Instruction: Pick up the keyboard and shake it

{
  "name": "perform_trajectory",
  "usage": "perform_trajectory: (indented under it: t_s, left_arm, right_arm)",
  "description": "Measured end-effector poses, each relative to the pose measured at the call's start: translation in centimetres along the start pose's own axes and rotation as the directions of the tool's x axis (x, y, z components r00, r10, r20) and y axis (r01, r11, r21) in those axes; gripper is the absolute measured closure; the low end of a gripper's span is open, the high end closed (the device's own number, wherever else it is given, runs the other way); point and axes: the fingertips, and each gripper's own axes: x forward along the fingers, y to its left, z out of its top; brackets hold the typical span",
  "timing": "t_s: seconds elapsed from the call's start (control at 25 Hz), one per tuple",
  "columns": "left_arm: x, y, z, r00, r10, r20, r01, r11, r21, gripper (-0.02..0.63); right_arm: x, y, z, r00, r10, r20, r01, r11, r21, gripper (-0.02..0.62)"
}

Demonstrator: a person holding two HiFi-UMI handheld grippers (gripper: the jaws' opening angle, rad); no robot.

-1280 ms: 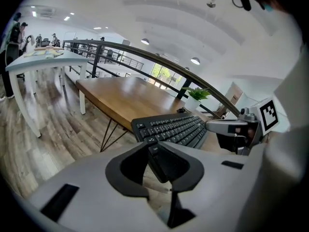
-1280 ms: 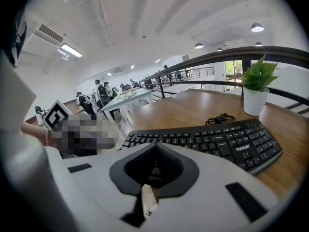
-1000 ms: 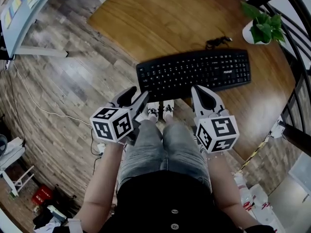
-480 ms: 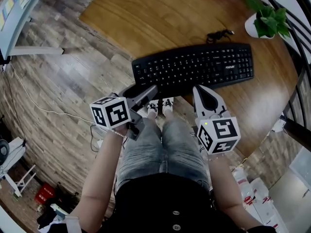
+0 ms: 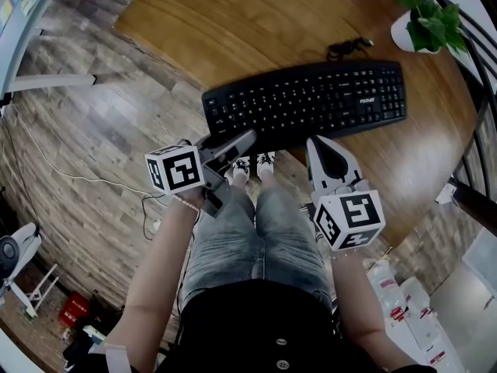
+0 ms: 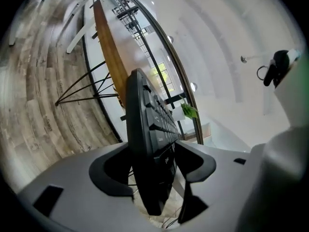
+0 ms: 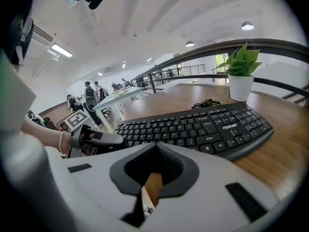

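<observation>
A black keyboard lies on the round wooden table, its cable coiled behind it. My left gripper is rolled on its side at the keyboard's near-left edge. In the left gripper view the keyboard shows edge-on between the wide jaws of the left gripper, with a gap on the key side, so the pads do not press it. My right gripper hovers shut just short of the keyboard's front edge, holding nothing. The right gripper view shows the keyboard ahead and the left gripper at its left end.
A potted plant in a white pot stands at the table's far right, also as the plant behind the keyboard. A black railing curves along the right. The person's legs and shoes are below the table's edge.
The left gripper has rolled onto its side, widened its jaws and moved forward over the keyboard's near-left edge. The right gripper has barely moved and stays shut.
</observation>
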Motion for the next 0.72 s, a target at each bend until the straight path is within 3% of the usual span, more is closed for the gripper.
perform_trajectory:
  t_s: [0.36, 0.56, 0.72]
  left_arm:
    - [0.9, -0.3, -0.4, 0.995, -0.096, 0.008, 0.096, 0.992, -0.084, 0.332]
    - [0.8, -1.3, -0.3, 0.992, -0.127, 0.012, 0.127, 0.991, -0.036, 0.472]
    - [0.7, -1.4, -0.4, 0.992, -0.126, 0.009, 0.126, 0.991, -0.043, 0.482]
  right_arm:
    - [-0.2, 0.1, -0.7, 1.000, -0.002, 0.003, 0.002, 1.000, 0.020, 0.568]
    - [-0.3, -0.1, -1.1, 1.000, -0.012, 0.004, 0.012, 0.999, 0.031, 0.568]
    - [-0.5, -0.1, -1.4, 1.000, -0.014, 0.005, 0.014, 0.999, 0.040, 0.568]
